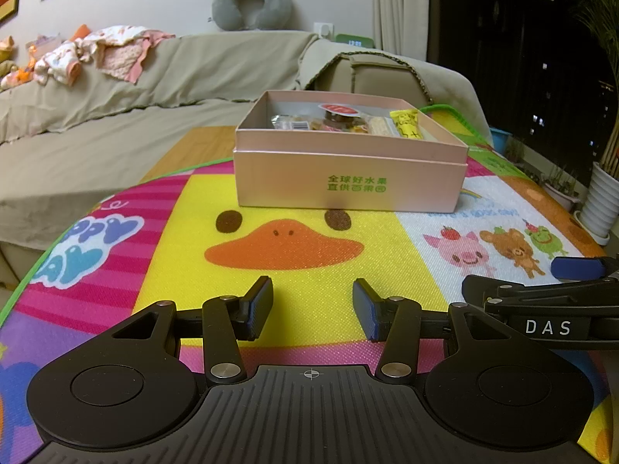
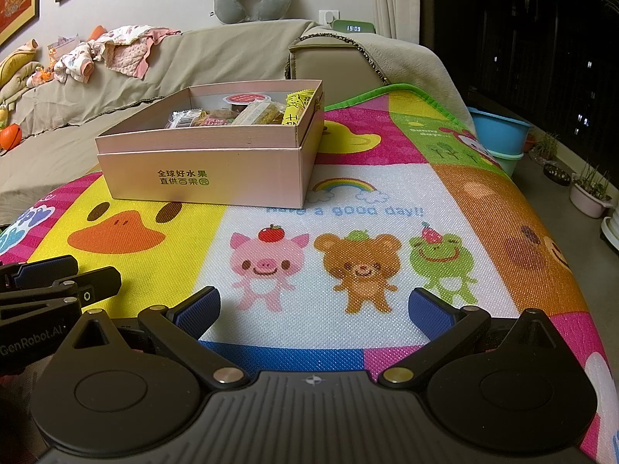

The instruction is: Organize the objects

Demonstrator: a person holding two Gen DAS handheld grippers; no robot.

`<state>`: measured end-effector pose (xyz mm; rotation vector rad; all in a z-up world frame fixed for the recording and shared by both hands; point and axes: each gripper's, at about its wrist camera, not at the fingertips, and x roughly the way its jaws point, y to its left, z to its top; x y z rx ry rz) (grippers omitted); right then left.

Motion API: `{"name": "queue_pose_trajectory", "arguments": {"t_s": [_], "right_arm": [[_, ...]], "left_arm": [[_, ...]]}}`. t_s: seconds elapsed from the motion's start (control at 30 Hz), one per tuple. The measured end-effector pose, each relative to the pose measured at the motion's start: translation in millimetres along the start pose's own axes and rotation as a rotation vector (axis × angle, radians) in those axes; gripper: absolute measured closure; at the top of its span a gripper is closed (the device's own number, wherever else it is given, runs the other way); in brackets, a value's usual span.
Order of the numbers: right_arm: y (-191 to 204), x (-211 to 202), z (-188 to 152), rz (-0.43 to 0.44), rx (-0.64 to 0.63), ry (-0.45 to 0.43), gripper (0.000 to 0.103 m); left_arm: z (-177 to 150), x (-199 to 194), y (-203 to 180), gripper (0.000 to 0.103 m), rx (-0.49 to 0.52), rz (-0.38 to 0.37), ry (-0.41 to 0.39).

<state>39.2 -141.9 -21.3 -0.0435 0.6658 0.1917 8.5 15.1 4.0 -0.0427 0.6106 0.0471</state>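
A pink cardboard box (image 1: pixel 348 170) with green Chinese lettering sits on the cartoon play mat (image 1: pixel 309 294); it also shows in the right wrist view (image 2: pixel 209 170). It holds several wrapped snacks, among them a red-lidded cup (image 1: pixel 340 110) (image 2: pixel 245 99) and a yellow packet (image 1: pixel 406 123) (image 2: pixel 296 110). My left gripper (image 1: pixel 312 305) is open and empty, low over the mat in front of the box. My right gripper (image 2: pixel 314 307) is open and empty, to the right of the left one. Each gripper shows in the other's view: the right one at the right edge (image 1: pixel 541 294), the left one at the left edge (image 2: pixel 58 282).
A beige covered sofa (image 1: pixel 116 116) with a heap of clothes (image 1: pixel 96 54) and a grey neck pillow (image 1: pixel 251 0) stands behind the mat. Blue basins (image 2: pixel 499 131), plant pots (image 2: pixel 588 193) and a dark window are to the right.
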Motion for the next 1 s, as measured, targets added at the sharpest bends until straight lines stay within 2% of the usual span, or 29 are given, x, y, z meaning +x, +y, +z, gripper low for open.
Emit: {"name": "queue_pose_trajectory", "arguments": {"t_s": [0.8,1.0], "right_arm": [[0.1,0.3,0.2,0.0,0.0,0.0,0.0],[0.2,0.2,0.1,0.0,0.0,0.0,0.0]], "left_arm": [[-0.4,0.2,-2.8,0.051,0.023,0.016,0.003],[-0.1,-0.7,-1.4,0.052,0.006,0.001,0.001]]}}
